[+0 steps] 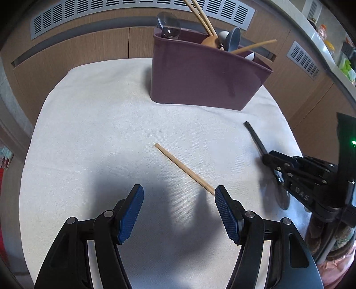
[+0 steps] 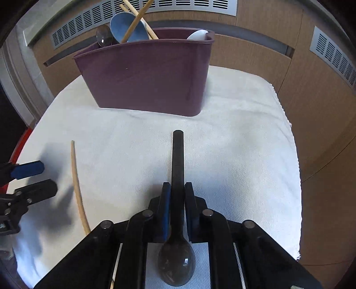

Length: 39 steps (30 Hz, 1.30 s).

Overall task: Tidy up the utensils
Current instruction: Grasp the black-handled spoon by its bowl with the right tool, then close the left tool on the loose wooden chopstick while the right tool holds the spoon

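Note:
A dark spoon (image 2: 178, 160) lies on the white cloth, its bowl toward the camera. My right gripper (image 2: 177, 189) is shut on the spoon's handle, and in the left wrist view the right gripper (image 1: 270, 159) and spoon (image 1: 255, 137) show at the right edge. A single wooden chopstick (image 1: 184, 170) lies on the cloth, the same chopstick (image 2: 76, 184) showing in the right wrist view. My left gripper (image 1: 179, 192) stands open just above the cloth with the chopstick's near end by its right fingertip. The purple utensil bin (image 1: 200, 75) holds spoons and chopsticks.
The white cloth (image 1: 100, 115) covers a small table whose edges drop off on all sides. Wooden cabinets with vent grilles (image 1: 133, 9) stand behind the bin. A counter with items (image 1: 333, 51) runs along the far right.

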Available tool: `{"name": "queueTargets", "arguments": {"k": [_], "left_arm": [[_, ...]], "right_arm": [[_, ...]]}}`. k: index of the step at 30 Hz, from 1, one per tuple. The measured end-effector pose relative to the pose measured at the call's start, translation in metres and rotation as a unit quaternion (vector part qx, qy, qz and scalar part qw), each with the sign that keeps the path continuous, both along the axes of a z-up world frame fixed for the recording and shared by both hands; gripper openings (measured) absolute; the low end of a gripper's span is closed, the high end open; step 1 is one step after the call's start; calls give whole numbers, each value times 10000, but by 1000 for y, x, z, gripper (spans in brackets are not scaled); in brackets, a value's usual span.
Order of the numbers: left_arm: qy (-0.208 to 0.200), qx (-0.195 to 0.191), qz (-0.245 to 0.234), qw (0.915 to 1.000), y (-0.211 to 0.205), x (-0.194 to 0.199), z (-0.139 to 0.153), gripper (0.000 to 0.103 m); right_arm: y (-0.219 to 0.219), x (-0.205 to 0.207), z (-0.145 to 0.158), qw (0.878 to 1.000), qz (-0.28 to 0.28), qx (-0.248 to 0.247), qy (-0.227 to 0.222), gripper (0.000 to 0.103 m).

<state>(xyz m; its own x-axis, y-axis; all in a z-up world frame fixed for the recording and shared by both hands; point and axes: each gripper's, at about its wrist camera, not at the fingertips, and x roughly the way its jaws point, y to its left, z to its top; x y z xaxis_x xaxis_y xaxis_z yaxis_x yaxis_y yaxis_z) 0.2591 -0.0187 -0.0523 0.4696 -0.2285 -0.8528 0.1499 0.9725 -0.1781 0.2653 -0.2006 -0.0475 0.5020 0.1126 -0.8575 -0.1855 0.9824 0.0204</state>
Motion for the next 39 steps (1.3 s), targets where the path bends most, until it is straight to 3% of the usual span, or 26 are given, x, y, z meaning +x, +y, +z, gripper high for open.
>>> {"name": "queueTargets", "arguments": {"k": [7, 13, 16, 18, 21, 25, 30, 32, 33, 34, 35, 36, 39], "left_arm": [[20, 304, -146, 9994, -35, -1, -5, 67], [-381, 1076, -257, 9931, -71, -7, -4, 67], [-487, 1375, -426, 9884, -85, -15, -7, 67], [-530, 1531, -562, 9852, -90, -22, -9, 67], [-517, 1648, -688, 9826, -89, -32, -12, 68], [-595, 1864, -693, 9782, -76, -45, -13, 76], [-477, 2048, -421, 9767, -38, -52, -13, 76], [-313, 1581, -307, 9865, -18, -51, -9, 76], [-79, 934, -293, 9952, -6, -47, -7, 76], [126, 411, -256, 9987, 2, -44, -6, 76], [314, -120, -217, 9992, 8, -38, -5, 76], [411, -416, -216, 9981, 10, -33, -5, 76], [518, -598, -156, 9967, 5, -14, -5, 72]], "right_arm": [[-36, -42, 3, 9997, -256, 55, -33, 11], [-55, -59, 9, 9987, -427, 261, -109, 12], [-60, -59, 13, 9981, -483, 354, -171, 18], [-62, -59, 15, 9976, -539, 366, -228, 28], [-62, -61, 20, 9972, -563, 395, -280, 29], [-61, -64, 23, 9971, -561, 415, -309, 34], [-59, -66, 27, 9971, -515, 429, -365, 34], [-59, -68, 29, 9970, -491, 437, -400, 37], [-58, -69, 30, 9969, -491, 441, -424, 39], [-58, -69, 31, 9969, -486, 443, -436, 39], [-57, -70, 32, 9968, -478, 443, -454, 40], [-57, -70, 32, 9968, -477, 439, -473, 40], [-57, -73, 35, 9965, -485, 407, -548, 43]]}}
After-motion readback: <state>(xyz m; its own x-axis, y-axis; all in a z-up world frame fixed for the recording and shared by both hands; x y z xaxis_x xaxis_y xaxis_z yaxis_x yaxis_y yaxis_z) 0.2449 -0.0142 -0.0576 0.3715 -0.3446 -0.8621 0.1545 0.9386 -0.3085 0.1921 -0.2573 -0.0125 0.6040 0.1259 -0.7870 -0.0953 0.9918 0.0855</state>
